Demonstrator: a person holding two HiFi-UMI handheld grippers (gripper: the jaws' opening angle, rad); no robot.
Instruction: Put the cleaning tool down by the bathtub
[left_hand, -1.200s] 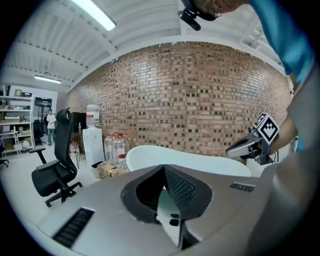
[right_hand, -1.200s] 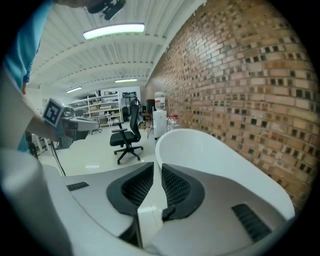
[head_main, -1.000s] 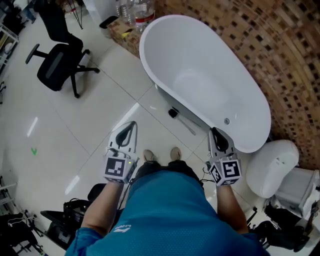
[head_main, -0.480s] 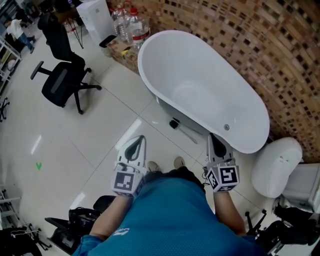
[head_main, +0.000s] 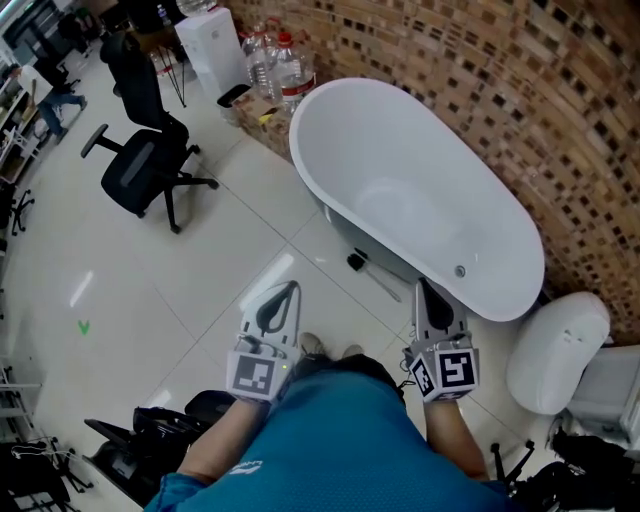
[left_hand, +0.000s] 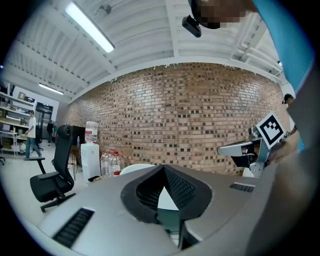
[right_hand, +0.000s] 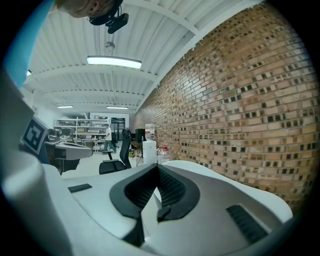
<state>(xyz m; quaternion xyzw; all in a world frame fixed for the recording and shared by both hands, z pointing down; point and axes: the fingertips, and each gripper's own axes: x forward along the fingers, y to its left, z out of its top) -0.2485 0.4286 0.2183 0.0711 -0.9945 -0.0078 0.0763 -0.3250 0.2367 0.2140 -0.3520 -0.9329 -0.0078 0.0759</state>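
Head view | brush (head_main: 357, 263) lies beside tub (head_main: 430, 170), handle slanting toward right gripper (head_main: 421, 288), nearer than left gripper (head_main: 292, 287) | we read both closed, empty.

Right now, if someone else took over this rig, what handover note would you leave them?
Left gripper: shut, empty.
Right gripper: shut, empty.
Cleaning tool: lying on the floor right beside the white bathtub, black head toward the tub's middle. Neither gripper touches it.
Done: the tool is set down by the bathtub.
Left: nothing visible for this job. Just keep both grippers clear of the tool.
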